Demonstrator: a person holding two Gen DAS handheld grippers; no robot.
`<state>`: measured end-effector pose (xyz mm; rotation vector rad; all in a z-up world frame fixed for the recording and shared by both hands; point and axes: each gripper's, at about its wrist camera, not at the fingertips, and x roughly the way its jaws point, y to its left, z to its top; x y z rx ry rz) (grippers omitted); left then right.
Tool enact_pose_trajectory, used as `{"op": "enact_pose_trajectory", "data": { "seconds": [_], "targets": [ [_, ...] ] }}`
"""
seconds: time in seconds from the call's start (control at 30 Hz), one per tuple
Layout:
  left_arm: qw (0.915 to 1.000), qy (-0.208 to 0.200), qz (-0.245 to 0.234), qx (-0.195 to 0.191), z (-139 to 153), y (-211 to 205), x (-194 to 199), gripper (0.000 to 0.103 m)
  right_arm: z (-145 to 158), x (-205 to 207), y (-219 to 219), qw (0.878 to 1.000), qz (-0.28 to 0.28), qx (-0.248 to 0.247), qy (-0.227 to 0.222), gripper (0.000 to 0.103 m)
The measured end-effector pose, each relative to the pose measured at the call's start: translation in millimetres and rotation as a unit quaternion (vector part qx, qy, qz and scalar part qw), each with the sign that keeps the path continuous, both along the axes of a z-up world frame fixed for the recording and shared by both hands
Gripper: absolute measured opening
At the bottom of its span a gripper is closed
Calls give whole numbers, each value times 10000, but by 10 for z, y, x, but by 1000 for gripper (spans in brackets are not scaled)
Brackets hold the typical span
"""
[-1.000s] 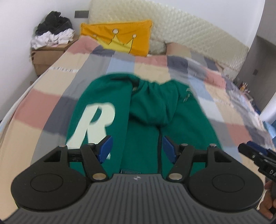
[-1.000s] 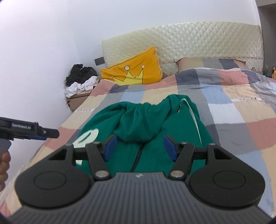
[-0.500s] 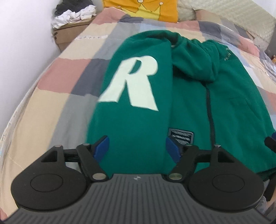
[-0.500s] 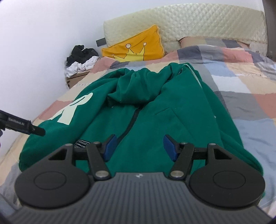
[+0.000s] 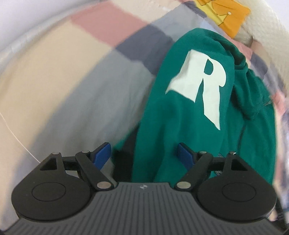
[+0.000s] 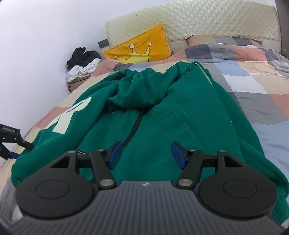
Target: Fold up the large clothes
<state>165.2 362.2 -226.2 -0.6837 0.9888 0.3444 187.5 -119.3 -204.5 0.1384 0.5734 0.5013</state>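
Two blue pads spread wide on the left gripper (image 5: 143,154) in the left wrist view, nothing pinched between them; green hoodie (image 5: 207,115) lying on the patchwork bedcover (image 5: 68,86), near left corner of its hem bunched between the open fingers, right pad (image 5: 185,156) over the cloth, left pad (image 5: 102,153) over bare cover just beside the edge; large pale letter R (image 5: 202,85) on the folded-in panel ahead; yellow crown pillow (image 5: 227,14) far off at the head of the bed. Probably the approach to the hem corner for a lengthwise fold; best to slide lower so both layers enter the gap, then close on the edge itself, not on the loose ridge; picture blurred here, so depth of cloth in the gap hard to judge.

Equally wide apart on the right gripper (image 6: 147,155) in the right wrist view, holding nothing; hoodie (image 6: 189,126) spread below, dark zip (image 6: 134,128) running between hood and hem, hood crumpled near the top; fingers above the lower front, well inside the right edge; better to shift outward to the right hem corner, matching the left; left gripper (image 6: 10,141) visible at the garment's left corner; pile of laundry (image 6: 83,63) on a box by the wall; lift both corners together, evenly, to keep the fold square.
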Motion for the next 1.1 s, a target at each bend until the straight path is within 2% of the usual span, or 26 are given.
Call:
{"op": "enact_pose_trajectory", "data": {
  "seconds": [0.2,0.43,0.5,0.53,0.57,0.6,0.67,0.9,1.03,1.1],
  "targets": [
    [9987,-217,-145,-441,-32,-77,-80,82,-29,7,70,9999,-39,-123,79,62],
    [9958,-107,-245,-871,-9,-239,-334,82,-24,-39,129,9997,-8,-262,30,62],
    [9954,-62,-169,-939,-78,-298,-362,76,-29,-49,155,9995,17,-312,25,62],
    [9958,5,-150,-902,-95,-341,-378,65,-34,-57,164,9994,24,-335,24,62],
    [9960,39,-153,-884,-101,-379,-395,49,-38,-64,172,9993,22,-367,18,62],
    [9958,-9,-154,-897,-92,-384,-417,41,-43,-75,170,9992,12,-404,3,62],
    [9959,-164,-167,-874,0,-377,-479,32,-48,-88,164,9989,-20,-460,-17,62],
    [9917,-936,-242,-842,661,-175,-795,22,-47,-85,115,9991,-122,-399,51,62],
    [9865,-1549,263,-470,1114,191,-940,19,-25,-159,179,9989,-4,-469,-87,62],
    [9830,-1719,535,-352,1294,429,-908,19,-14,-195,225,9984,36,-532,-193,62]
  ]
}}
